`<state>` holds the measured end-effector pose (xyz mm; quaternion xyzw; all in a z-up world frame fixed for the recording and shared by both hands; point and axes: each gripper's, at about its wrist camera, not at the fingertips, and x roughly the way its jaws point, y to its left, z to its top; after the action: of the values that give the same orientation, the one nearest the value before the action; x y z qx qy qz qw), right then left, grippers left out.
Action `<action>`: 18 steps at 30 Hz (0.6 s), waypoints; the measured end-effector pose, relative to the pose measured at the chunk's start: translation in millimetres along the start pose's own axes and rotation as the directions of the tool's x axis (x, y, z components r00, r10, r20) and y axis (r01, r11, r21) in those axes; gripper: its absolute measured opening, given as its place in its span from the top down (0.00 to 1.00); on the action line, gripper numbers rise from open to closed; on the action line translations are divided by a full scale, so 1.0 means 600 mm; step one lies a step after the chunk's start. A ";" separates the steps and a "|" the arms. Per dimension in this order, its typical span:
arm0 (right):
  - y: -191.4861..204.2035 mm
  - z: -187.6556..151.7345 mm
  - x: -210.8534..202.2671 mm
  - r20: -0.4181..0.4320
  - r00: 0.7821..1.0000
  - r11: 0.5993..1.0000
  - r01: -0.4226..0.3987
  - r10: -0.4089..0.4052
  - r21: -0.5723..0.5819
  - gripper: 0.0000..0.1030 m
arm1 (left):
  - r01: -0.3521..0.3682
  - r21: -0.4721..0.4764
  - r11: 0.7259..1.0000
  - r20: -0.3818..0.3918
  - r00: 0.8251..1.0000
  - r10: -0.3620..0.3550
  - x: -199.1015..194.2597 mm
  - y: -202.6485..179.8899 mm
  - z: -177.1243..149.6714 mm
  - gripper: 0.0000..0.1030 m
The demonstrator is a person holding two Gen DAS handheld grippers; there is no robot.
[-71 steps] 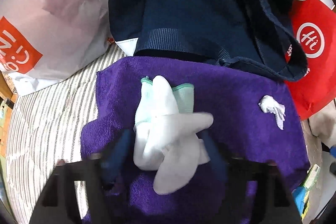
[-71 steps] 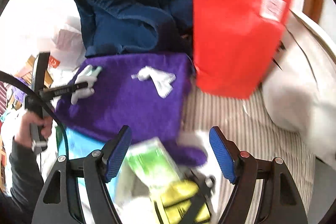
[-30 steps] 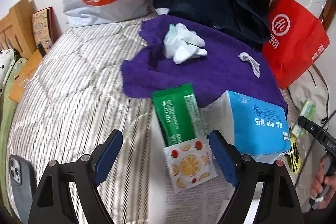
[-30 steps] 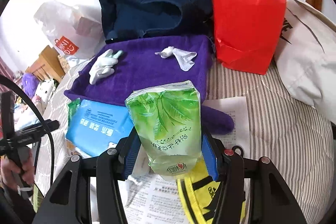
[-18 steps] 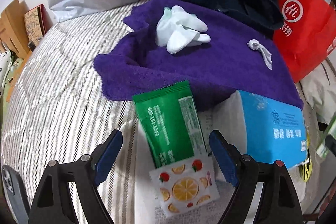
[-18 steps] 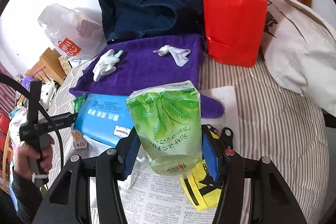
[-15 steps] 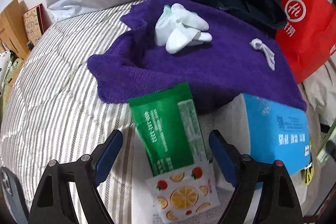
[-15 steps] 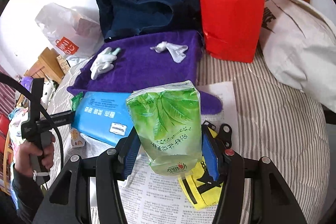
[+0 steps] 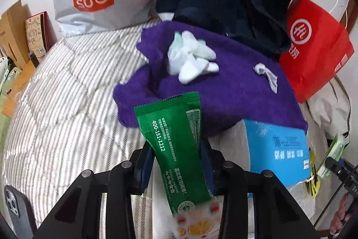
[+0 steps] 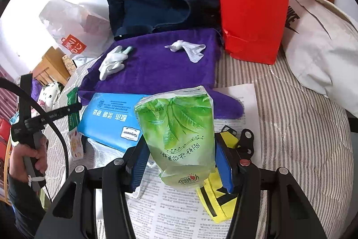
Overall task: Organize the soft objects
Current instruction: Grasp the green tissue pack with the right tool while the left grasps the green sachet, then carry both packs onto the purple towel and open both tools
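Fingers of left gripper point(image 9: 176, 160) clamped on dark green packet point(image 9: 173, 145), held above striped bed point(image 9: 62, 104) at near edge of purple towel point(image 9: 223, 91). Fingers of right gripper point(image 10: 180, 159) clamped on light green tissue pack point(image 10: 179, 131), over newspaper point(image 10: 174, 209). White gloves point(image 9: 190, 59) bunched on towel; blue tissue pack point(image 10: 111, 120) just beside it.

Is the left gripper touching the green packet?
Touching. In the left wrist view the left gripper is shut on the green packet, a pad pressed against each side.
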<state>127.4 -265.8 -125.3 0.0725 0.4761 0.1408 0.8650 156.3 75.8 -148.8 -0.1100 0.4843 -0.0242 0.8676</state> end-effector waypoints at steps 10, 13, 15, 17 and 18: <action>0.007 0.006 -0.008 0.009 1.000 1.000 -0.001 0.001 -0.003 0.47 | 0.000 0.011 1.000 0.033 0.999 -0.001 -0.029 -0.003 0.014 0.64; 0.007 0.007 -0.011 0.012 1.000 1.000 0.002 -0.002 -0.003 0.47 | 0.008 0.014 1.000 0.035 0.999 -0.009 -0.034 -0.008 0.013 0.64; 0.007 0.009 -0.012 0.012 1.000 1.000 0.003 -0.003 -0.002 0.47 | 0.009 0.015 1.000 0.035 0.999 -0.009 -0.037 -0.010 0.014 0.64; 0.007 0.011 -0.013 0.012 1.000 1.000 0.004 -0.004 -0.002 0.47 | 0.011 0.017 1.000 0.038 0.999 -0.011 -0.041 -0.011 0.015 0.64; 0.007 0.011 -0.013 0.013 1.000 1.000 0.006 -0.006 -0.003 0.47 | 0.010 0.018 1.000 0.039 0.999 -0.011 -0.043 -0.012 0.015 0.64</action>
<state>128.4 -264.0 -114.2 0.0709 0.4704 0.1385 0.8686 150.8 74.3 -121.1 -0.1053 0.4666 -0.0309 0.8776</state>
